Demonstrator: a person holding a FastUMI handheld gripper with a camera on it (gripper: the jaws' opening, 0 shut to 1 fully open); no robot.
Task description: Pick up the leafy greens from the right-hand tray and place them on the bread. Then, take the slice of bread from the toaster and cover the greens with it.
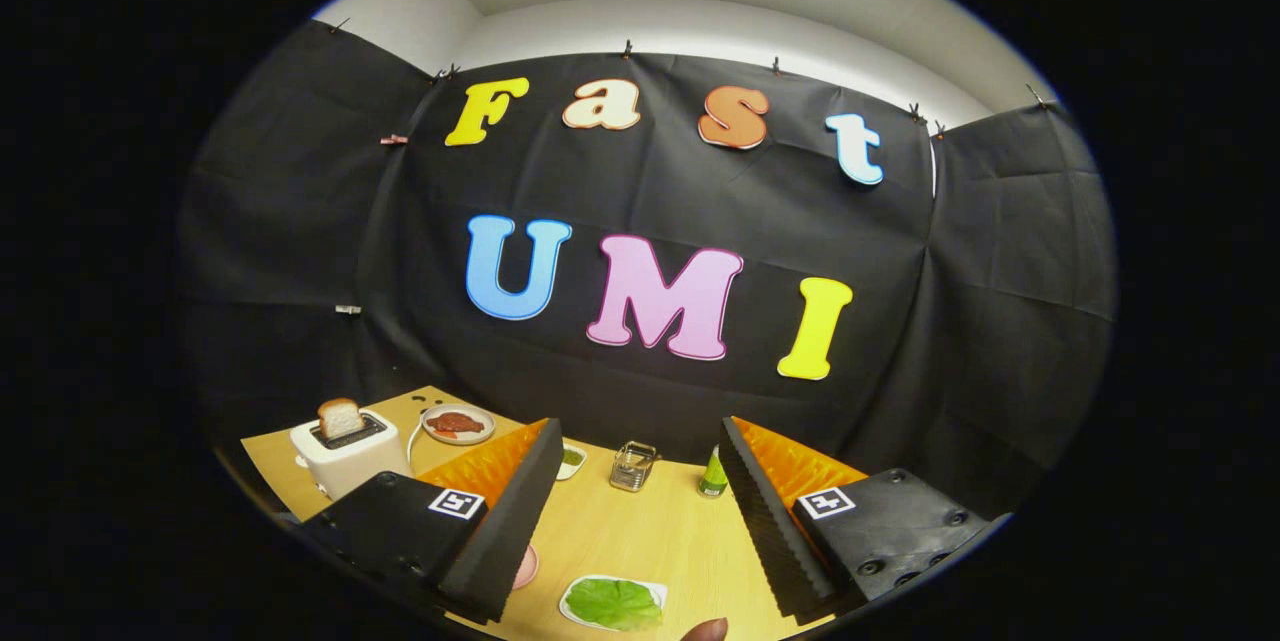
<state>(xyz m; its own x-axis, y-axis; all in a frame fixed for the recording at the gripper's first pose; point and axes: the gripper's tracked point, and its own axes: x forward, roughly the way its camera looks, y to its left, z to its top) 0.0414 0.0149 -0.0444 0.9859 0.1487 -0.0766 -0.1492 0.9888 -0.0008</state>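
Fingers of the gripper point(625, 511) stand wide apart, holding nothing, above the wooden table point(640, 531). Leafy greens point(613, 603) lie on a white tray point(572, 611) at bottom centre, between the fingers; at lower left a bread slice point(340, 417) stands in the white toaster point(348, 458).

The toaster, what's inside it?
A slice of bread stands in the slot of the toaster, its top poking out; its lower part is hidden. The gripper is open, holding nothing.
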